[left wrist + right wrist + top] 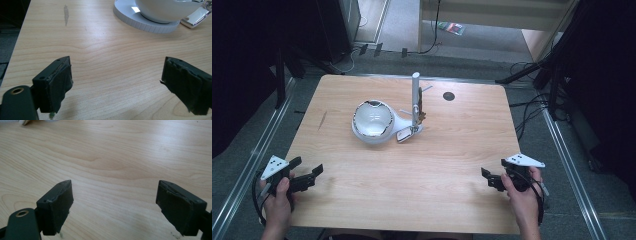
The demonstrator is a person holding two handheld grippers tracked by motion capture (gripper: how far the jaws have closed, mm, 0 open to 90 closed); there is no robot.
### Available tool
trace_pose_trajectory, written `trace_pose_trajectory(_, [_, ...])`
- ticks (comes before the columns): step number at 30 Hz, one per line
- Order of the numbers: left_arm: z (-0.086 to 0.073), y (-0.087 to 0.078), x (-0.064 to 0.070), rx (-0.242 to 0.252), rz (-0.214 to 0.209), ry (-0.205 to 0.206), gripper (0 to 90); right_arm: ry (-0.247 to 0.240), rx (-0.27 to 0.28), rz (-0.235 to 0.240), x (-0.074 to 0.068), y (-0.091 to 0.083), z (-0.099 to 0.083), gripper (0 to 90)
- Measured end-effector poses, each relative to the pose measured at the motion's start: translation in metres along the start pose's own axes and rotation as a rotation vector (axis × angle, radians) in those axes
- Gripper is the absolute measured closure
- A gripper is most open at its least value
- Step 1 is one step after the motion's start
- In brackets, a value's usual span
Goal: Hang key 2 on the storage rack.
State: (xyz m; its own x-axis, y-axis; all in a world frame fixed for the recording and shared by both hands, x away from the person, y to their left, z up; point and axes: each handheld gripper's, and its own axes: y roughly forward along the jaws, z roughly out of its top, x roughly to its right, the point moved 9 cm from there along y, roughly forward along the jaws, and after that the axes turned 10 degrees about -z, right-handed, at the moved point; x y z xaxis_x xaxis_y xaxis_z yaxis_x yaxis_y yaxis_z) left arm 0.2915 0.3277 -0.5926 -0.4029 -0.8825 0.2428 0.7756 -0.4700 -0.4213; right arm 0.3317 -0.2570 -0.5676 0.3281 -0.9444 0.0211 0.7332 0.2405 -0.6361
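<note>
A glossy white bowl-shaped device with a chrome rim sits on a round ribbed base near the middle of a pale wood-grain table, a slim white upright post rising just beside it on the right. At the near edge, the left gripper and right gripper rest well apart from it, each held in a hand, their matte black padded jaws spread wide over bare wood with nothing between them.
</note>
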Motion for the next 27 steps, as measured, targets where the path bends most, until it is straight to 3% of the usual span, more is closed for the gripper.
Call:
trace_pose_trajectory(10, [0.001, -0.002, 0.001, 0.02, -0.008, -0.001, 0.0, 0.043, 0.035, -0.021, 0.02, -0.001, -0.015, 14.2])
trace_pose_trajectory(15, [0.001, -0.003, 0.003, 0.027, -0.009, 0.019, 0.0, 0.035, 0.064, -0.053, 0.027, -0.001, -0.023, 14.2])
trace_pose_trajectory(21, [0.001, -0.003, 0.003, 0.036, -0.014, 0.019, 0.0, 0.083, 0.114, -0.104, 0.037, -0.002, -0.029, 14.6])
trace_pose_trajectory(27, [0.003, -0.003, 0.002, 0.051, 0.054, 0.04, 0.0, 0.096, 0.142, -0.127, 0.039, 0.002, -0.031, 14.8])
